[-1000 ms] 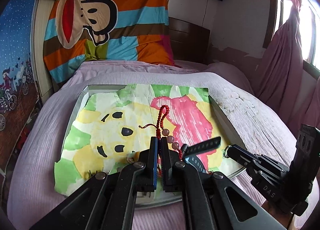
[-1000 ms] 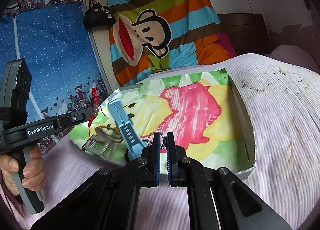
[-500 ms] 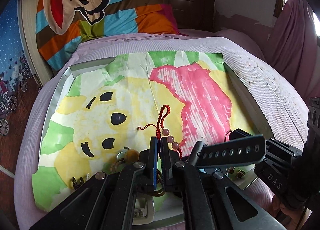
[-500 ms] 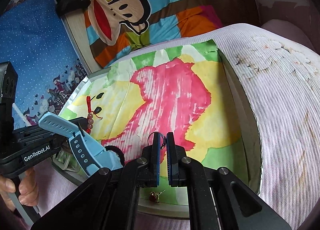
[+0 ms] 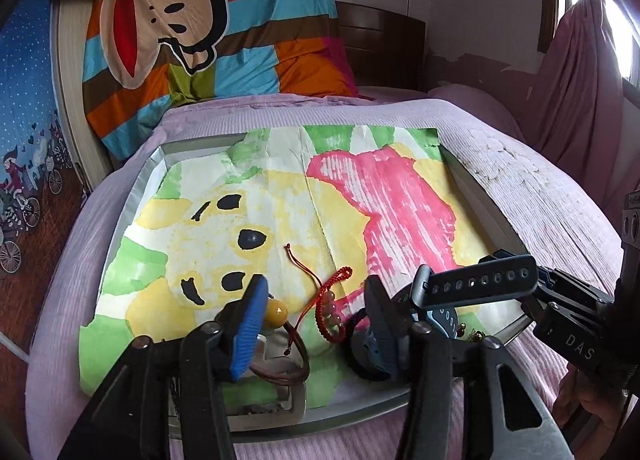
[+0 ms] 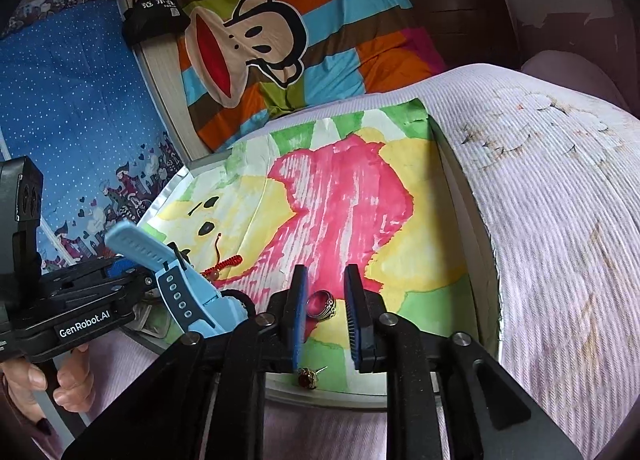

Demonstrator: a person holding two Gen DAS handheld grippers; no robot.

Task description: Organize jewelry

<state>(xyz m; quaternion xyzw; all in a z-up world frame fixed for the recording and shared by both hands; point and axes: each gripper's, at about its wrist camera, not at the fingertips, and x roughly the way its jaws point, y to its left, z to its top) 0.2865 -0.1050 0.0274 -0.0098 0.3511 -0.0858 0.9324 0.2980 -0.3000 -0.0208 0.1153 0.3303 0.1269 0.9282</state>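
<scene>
My left gripper (image 5: 316, 292) hangs over the near part of the painted paper, its jaws opening. A red cord bracelet with pink beads (image 5: 332, 312) lies loose on the paper between the pads, touching neither. My right gripper (image 6: 326, 280) is low over the paper's near right part, jaws also opening. A gold ring with a red stone (image 6: 320, 306) rests on the paper between its pads, close to the left one. A light blue watch (image 6: 176, 276) lies between the two tools, one strap (image 5: 480, 284) sticking up.
The paper lines a shallow metal tray (image 5: 144, 180) on a pink bedspread. A yellow bead (image 5: 277, 312) and a brown cord bracelet (image 5: 288, 368) lie under my left finger. A red stud earring (image 6: 308, 376) sits at the tray's near rim. A hand (image 6: 60, 388) grips the left tool.
Both grippers sank toward the tray and went from shut to open. The red bracelet dropped from the left jaws onto the paper. The ring now lies free between the right pads.
</scene>
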